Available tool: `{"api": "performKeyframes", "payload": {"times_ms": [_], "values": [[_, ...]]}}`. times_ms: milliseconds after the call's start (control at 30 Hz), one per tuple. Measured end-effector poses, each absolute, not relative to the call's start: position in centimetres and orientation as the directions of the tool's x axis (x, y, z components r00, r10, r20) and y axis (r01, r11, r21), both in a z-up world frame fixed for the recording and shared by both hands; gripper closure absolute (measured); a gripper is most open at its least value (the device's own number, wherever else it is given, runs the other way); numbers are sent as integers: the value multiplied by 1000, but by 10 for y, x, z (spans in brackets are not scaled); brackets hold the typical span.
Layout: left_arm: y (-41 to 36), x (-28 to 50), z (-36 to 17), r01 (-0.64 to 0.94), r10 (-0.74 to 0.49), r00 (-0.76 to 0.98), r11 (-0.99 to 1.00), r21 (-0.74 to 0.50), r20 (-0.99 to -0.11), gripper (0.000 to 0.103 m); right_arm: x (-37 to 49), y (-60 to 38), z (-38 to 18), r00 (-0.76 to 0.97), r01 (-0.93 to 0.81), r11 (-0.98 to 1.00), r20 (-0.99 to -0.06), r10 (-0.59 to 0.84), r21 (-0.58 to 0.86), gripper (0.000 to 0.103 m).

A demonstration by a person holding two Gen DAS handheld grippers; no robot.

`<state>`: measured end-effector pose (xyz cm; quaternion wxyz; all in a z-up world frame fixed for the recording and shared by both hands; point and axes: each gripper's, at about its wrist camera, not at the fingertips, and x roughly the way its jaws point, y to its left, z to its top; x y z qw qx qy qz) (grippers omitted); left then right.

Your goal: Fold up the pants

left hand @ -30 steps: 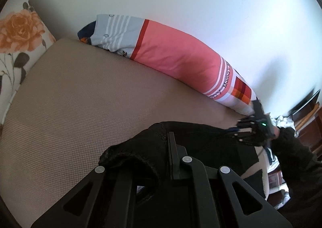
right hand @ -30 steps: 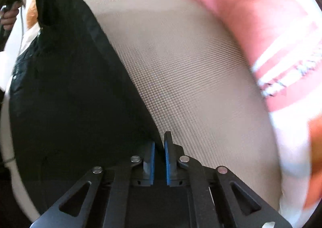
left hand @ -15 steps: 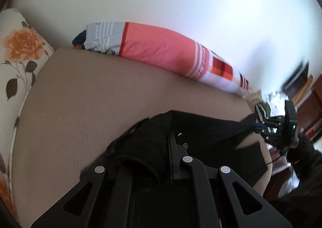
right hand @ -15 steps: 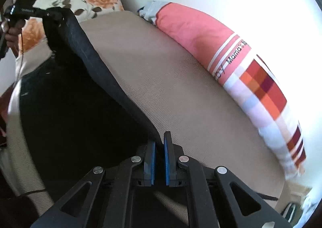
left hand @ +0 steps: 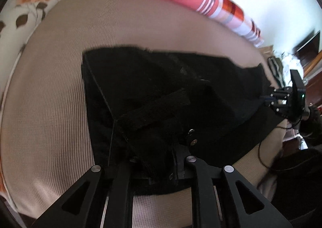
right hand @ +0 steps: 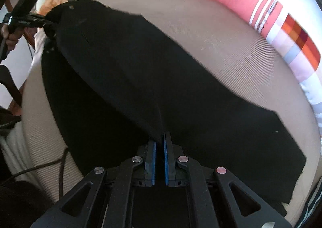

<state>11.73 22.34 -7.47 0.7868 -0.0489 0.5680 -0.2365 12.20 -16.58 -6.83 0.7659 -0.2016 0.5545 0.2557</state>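
1. On the beige bed [left hand: 50, 87], seen from my left wrist: the black pants [left hand: 161, 91] lie spread across the mattress, one layer brought over the other lengthwise, the waistband with its metal buttons nearest me. My left gripper [left hand: 161, 169] has just been opening its jaws; waistband cloth still sits between them, though I cannot tell whether the pads still press on it. Far right, my right gripper [left hand: 281, 99] holds the hem end.

2. From my right wrist: my right gripper [right hand: 160, 153] has its blue pads nearly together, pinching a ridge of the pants [right hand: 181, 107] that rises off the bed [right hand: 221, 36]. The upper layer hangs stretched toward my left gripper [right hand: 40, 21], not yet lying flat. The striped pillow [right hand: 261, 10] sits well apart by the wall.

3. My judgement: the first fold, leg over leg, is nearly laid. Left to do: let go at both ends, smooth the cloth, then fold it across its length.
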Motion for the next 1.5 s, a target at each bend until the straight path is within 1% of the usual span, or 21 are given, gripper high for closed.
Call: {"api": "performKeyframes", "payload": {"times_ms": [33,67,100,133,200,300,400,467,567,667,733,767,833,1000,1067,1100,1167,1200,1233,1333,1500], "values": [[224,115,-77,313,-409,238,891,-329,-881,76,120,-165,-72,246,-612,790,-955,163,-22,98],[225,113,-77,311,-394,236,897,-315,-888,73,122,-164,-76,238,-610,792,-959,156,-23,98],[227,111,-76,306,-375,242,905,-296,-895,61,122,-162,-79,239,-610,792,-960,148,-30,98],[230,110,-73,298,-353,251,914,-275,-902,46,122,-162,-81,238,-609,793,-960,145,-31,98],[237,105,-67,275,-310,262,932,-237,-914,30,123,-160,-82,236,-601,799,-962,139,-33,98],[246,96,-53,266,-320,265,931,-250,-910,30,123,-158,-82,241,-599,800,-961,136,-37,98],[247,86,-34,284,-290,307,937,-204,-906,30,121,-156,-83,248,-598,800,-960,133,-44,97],[252,82,-23,277,-292,320,939,-205,-901,30,119,-156,-83,248,-591,806,-959,140,-36,97],[266,85,-12,141,-357,320,934,-328,-878,30,116,-158,-85,252,-587,809,-956,148,-29,97],[271,87,-3,17,-397,333,909,-416,-855,30,112,-159,-86,262,-591,806,-954,147,-38,96],[267,90,-3,-71,-456,322,862,-502,-830,30,111,-160,-85,267,-589,807,-952,148,-39,96],[265,90,-7,-139,-478,311,832,-536,-822,31,110,-160,-85,269,-589,807,-952,148,-41,96],[256,90,-17,-216,-491,276,806,-551,-826,32,108,-161,-85,273,-587,809,-950,151,-40,96],[247,88,-51,-380,-487,213,758,-531,-847,40,106,-163,-83,280,-582,812,-946,163,-32,96],[247,88,-62,-413,-477,210,748,-519,-854,48,106,-164,-83,284,-581,813,-944,166,-32,96],[247,89,-67,-431,-475,217,737,-520,-853,55,106,-165,-83,285,-581,814,-944,167,-31,96],[248,92,-77,-455,-472,230,721,-523,-851,65,105,-167,-82,289,-575,818,-942,171,-28,96],[247,94,-77,-458,-454,242,725,-514,-857,76,106,-168,-81,289,-567,823,-941,176,-20,96],[246,95,-76,-447,-449,254,731,-516,-857,81,106,-170,-80,291,-558,830,-940,179,-15,97],[237,108,-43,-294,-420,342,801,-521,-840,86,101,-172,-63,340,-542,840,-923,180,-36,98],[246,128,-9,-164,-442,390,830,-533,-808,86,82,-170,-16,415,-540,839,-889,193,-70,98]]}}
